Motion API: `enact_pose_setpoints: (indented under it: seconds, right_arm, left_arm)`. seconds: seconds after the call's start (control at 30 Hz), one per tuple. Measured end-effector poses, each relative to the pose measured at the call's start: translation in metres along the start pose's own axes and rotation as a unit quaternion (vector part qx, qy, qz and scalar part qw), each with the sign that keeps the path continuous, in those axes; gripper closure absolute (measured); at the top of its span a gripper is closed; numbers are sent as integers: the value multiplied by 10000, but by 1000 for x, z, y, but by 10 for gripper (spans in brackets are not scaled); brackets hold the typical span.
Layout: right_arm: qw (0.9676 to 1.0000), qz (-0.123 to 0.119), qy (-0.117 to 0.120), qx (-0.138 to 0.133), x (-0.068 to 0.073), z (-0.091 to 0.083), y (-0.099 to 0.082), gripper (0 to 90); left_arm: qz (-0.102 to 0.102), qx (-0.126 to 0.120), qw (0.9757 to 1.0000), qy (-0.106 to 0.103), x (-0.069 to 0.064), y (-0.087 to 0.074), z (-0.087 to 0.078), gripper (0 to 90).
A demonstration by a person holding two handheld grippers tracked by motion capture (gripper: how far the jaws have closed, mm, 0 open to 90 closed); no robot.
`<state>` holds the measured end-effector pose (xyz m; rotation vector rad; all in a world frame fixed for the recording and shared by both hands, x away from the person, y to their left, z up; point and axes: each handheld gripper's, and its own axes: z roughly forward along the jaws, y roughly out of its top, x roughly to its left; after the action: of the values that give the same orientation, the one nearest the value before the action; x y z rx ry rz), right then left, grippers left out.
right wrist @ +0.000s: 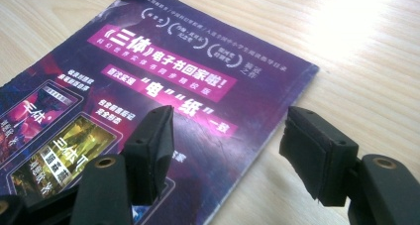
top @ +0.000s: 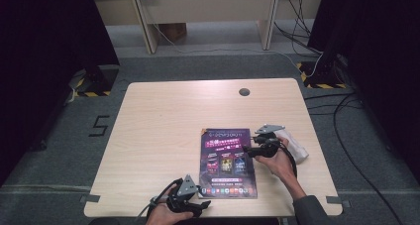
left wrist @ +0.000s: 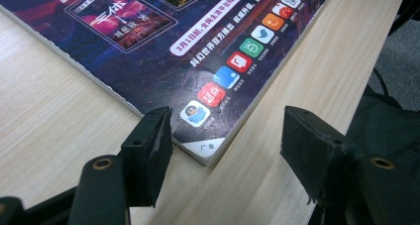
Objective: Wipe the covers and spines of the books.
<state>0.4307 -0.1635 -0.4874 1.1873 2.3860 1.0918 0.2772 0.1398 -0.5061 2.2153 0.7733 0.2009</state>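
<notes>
Two spread grippers, left (top: 204,205) and right (top: 250,150), are being held at the edges of a booklet (top: 228,161) lying right of frame centre, judged thin, floppy, best pinched by an edge.

Grey carpet (top: 59,150), dark curtains (top: 44,31)

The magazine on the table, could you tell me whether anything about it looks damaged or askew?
Slightly. The magazine lies flat and roughly square to the table, but its far corner in the right gripper view is curled or torn, and the cover looks creased. Both grippers, left and right, are open at its edges.
</notes>
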Motion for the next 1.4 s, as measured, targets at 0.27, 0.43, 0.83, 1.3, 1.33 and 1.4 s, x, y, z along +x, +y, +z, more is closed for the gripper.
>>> enact_pose_setpoints:
  seconds: [0.27,0.43,0.83,1.3,1.33,1.4]
  right_arm:
    - [10000,-18,-33,-38,0,-7,-2,372]
    - [9998,-70,-144,-80,-1,-20,-4,371]
    - [9992,114,-340,-149,-19,-46,-19,365]
    - [9977,242,-572,-267,-29,-65,-19,364]
    - [9974,242,-633,-258,-32,-68,-20,364]
    - [9966,314,-718,-269,-37,-71,-22,364]
  left_arm:
    - [73,-27,10000,11,-5,3,3,360]
    - [32,-74,10000,56,-2,2,0,333]
    - [298,-63,9988,393,-2,5,5,338]
    - [351,43,9980,522,2,7,10,375]
    - [352,36,9979,536,2,7,10,373]
    - [326,37,9978,571,2,7,9,362]
